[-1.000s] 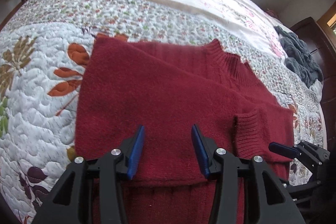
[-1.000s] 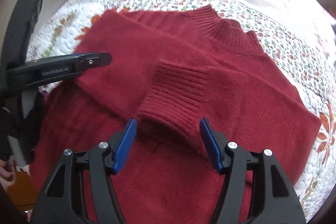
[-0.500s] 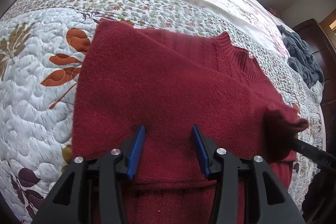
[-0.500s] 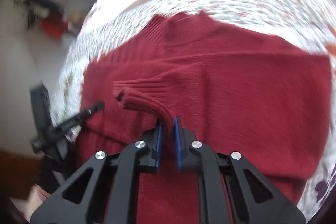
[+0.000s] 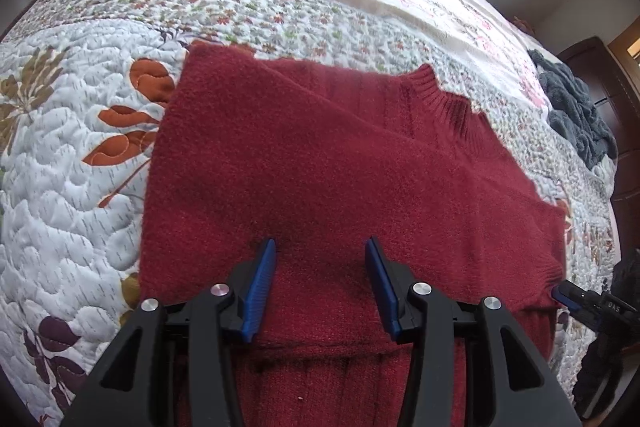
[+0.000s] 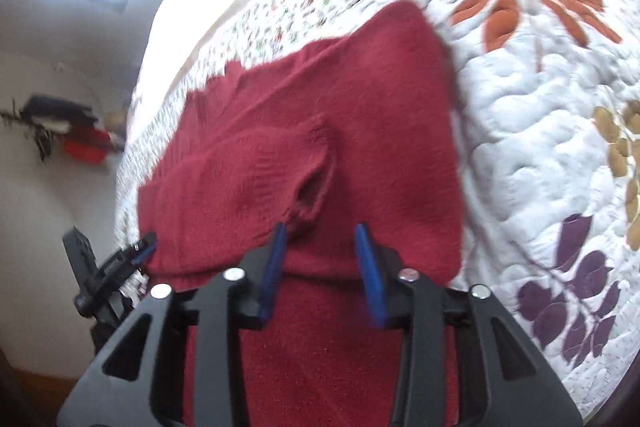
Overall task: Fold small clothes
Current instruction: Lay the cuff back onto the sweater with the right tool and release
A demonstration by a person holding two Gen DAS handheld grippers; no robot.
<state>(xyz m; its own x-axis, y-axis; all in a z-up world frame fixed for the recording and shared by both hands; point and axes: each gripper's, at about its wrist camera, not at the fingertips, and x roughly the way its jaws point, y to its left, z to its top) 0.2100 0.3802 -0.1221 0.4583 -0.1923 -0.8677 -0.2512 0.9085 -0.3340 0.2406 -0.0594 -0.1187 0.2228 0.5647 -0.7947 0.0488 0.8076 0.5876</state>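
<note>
red sweater (image 5: 328, 167) lies on the quilt (image 5: 72, 187). left hand-held gripper (image 5: 320, 259) and right hand-held gripper (image 6: 318, 241) are both wide over it; the cuff (image 6: 308, 179) looks blurred, probably loose.

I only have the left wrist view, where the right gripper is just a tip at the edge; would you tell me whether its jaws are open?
Observer: Yes, the right gripper has its jaws apart and holds nothing.
Operator: Thank you. Where is the sleeve cuff relative to it?
Observer: The cuff lies on the red sweater just ahead of the jaws, with its mouth gaping open towards them.
</note>
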